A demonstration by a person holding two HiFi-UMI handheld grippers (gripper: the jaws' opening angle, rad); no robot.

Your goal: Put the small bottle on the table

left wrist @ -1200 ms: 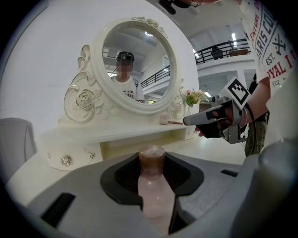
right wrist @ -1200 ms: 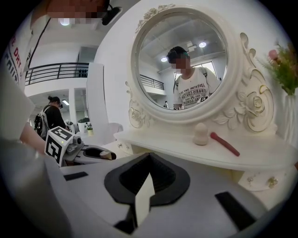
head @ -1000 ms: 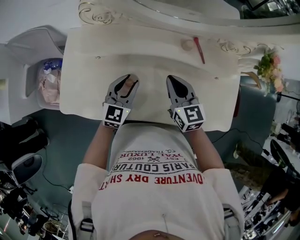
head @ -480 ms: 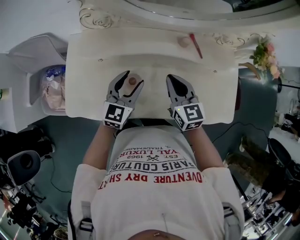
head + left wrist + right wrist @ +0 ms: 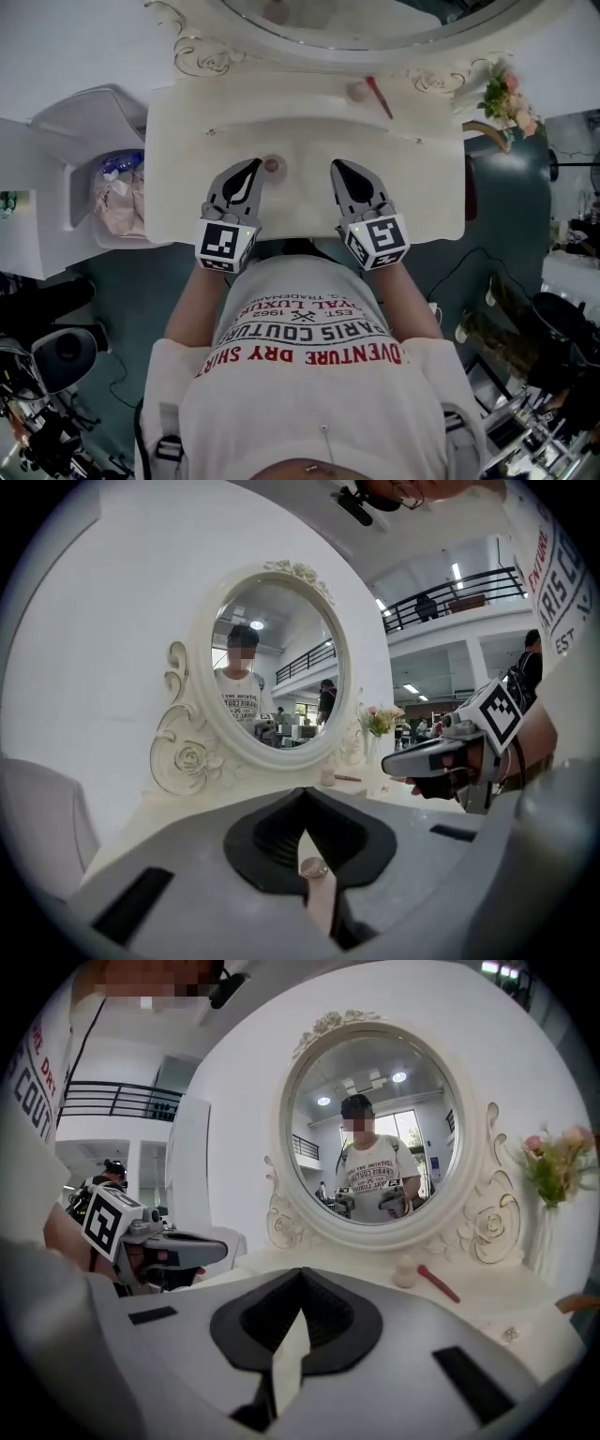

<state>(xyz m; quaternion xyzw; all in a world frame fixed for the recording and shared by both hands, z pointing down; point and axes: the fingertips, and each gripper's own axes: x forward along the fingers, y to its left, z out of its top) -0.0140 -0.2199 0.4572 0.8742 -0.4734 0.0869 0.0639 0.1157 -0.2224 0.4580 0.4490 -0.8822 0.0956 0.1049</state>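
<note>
Holding the left gripper (image 5: 253, 170) low over the cream dressing table (image 5: 422, 202), with its jaws fully together and gripping nothing. Finding the small bottle (image 5: 273, 166) standing upright on the tabletop, just beside the tip of this gripper on its right side and not between the pads. Seeing it in the left gripper view only as a round cap and a pinkish body behind the narrow slit of the closed jaws.

Judging the placing itself as probably done, and the closed jaws as perhaps a way of making the tip slim for a safe pull away. Holding the right gripper (image 5: 340, 169) closed and empty also, lying parallel to the left one and apart from the bottle, probably only waiting.

Finding the bottle about in the middle of the tabletop, well apart from the front edge, so running little danger of falling. Having bare surface on both sides and behind, up to a small pale jar (image 5: 357, 91) and a red stick (image 5: 379, 97) near the mirror frame (image 5: 202, 58). Needing care only with any sideways move of the left tip, being so near to the bottle. Favouring a straight pull back toward the body as the freest way.
</note>
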